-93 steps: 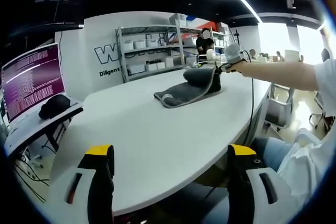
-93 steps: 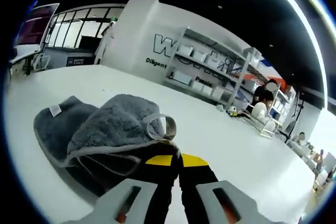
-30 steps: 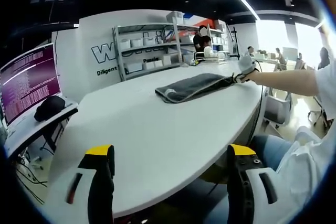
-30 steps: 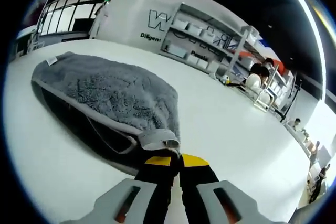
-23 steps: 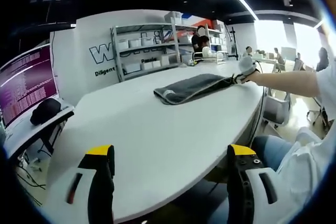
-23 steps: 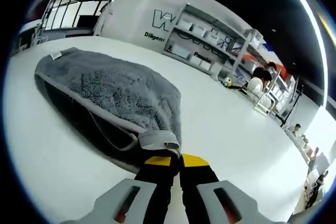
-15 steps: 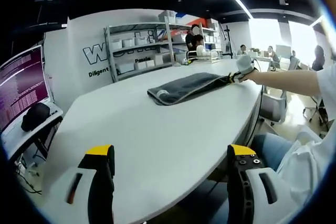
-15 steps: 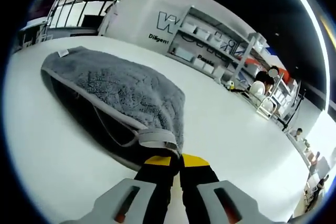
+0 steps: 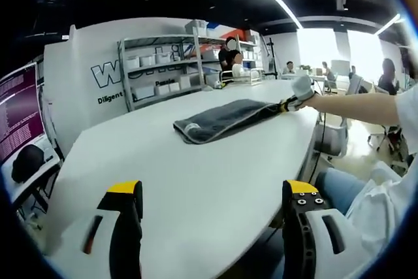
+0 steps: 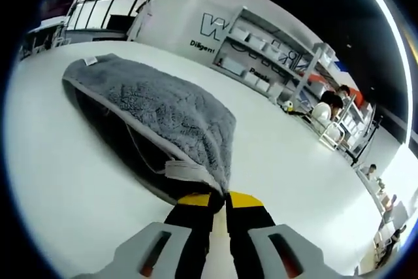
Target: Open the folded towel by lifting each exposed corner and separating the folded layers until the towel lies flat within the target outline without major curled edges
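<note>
A grey towel (image 9: 219, 119) with a pale edge binding lies stretched on the white table (image 9: 163, 181), far ahead in the left gripper view. My right gripper (image 10: 219, 199) is shut on the towel's near corner, the upper layer lifted slightly off the lower one. The towel (image 10: 157, 115) runs away from the yellow-tipped jaws to a small white label at its far corner. In the left gripper view the right gripper (image 9: 295, 99) shows at the towel's right end, held by a person's outstretched arm. My left gripper (image 9: 212, 191) hangs open over the table's near edge, far from the towel.
Metal shelves (image 9: 170, 70) with white boxes stand behind the table against a lettered wall. A monitor (image 9: 19, 115) and a black object (image 9: 26, 161) sit on a desk at left. Office chairs (image 9: 336, 138) stand at right. People are in the background.
The left gripper view has swung so the monitor slid off to the left. The right gripper still holds the corner and has drawn the towel slightly further along the table.
</note>
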Demonstrator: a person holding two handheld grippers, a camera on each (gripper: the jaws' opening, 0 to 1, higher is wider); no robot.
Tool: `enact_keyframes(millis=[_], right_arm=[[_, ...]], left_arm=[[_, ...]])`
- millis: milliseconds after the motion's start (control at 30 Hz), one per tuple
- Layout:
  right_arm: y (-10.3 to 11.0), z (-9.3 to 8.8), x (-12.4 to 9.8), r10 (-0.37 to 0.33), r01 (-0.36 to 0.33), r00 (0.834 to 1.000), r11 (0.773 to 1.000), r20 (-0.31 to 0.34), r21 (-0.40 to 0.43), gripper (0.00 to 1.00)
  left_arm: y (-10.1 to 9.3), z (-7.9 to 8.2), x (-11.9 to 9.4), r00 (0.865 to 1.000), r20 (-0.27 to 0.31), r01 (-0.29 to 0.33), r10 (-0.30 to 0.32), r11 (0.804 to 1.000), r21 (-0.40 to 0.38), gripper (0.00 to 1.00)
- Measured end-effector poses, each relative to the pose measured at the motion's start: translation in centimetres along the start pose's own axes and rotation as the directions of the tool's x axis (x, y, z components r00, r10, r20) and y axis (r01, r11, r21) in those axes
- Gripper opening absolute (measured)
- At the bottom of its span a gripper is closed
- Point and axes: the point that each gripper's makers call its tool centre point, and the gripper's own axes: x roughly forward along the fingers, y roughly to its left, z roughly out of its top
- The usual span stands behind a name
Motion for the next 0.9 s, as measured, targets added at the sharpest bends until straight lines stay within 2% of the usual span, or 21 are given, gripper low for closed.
enact_keyframes(millis=[67,133,333,467,567,667,900], right_arm=[[-0.3,0.1,-0.2,0.009,-0.009,1.0,1.0,0.009,-0.002,0.1],[-0.7,0.9,-0.6,0.008,-0.008,0.999,1.0,0.054,0.0,0.13],[-0.7,2.4,-1.7,0.028,-0.025,0.995,0.999,0.094,-0.036,0.24],[-0.4,3.9,-2.5,0.055,-0.065,0.991,0.995,0.123,0.077,0.37],[0.0,4.8,-4.0,0.06,-0.087,0.983,0.985,0.175,0.151,0.39],[1.5,5.3,-5.1,0.084,-0.124,0.978,0.97,0.19,0.208,0.47],[2.8,5.8,-5.4,0.112,-0.154,0.979,0.954,0.17,0.258,0.72]], left_arm=[[-0.2,0.3,0.4,1.0,0.006,0.012,-0.012,1.0,0.004,0.87],[-0.4,0.8,1.1,1.0,0.014,0.027,-0.027,1.0,0.007,0.87],[-1.6,1.3,3.0,0.997,0.004,0.074,-0.074,0.997,0.031,0.87],[-2.5,2.2,3.8,0.993,0.024,0.111,-0.112,0.993,0.04,0.87],[-2.8,2.5,4.5,0.991,0.024,0.129,-0.131,0.99,0.05,0.87],[-2.9,2.9,5.1,0.988,0.034,0.147,-0.149,0.988,0.049,0.87],[-2.5,4.2,6.3,0.983,0.061,0.17,-0.173,0.984,0.043,0.87]])
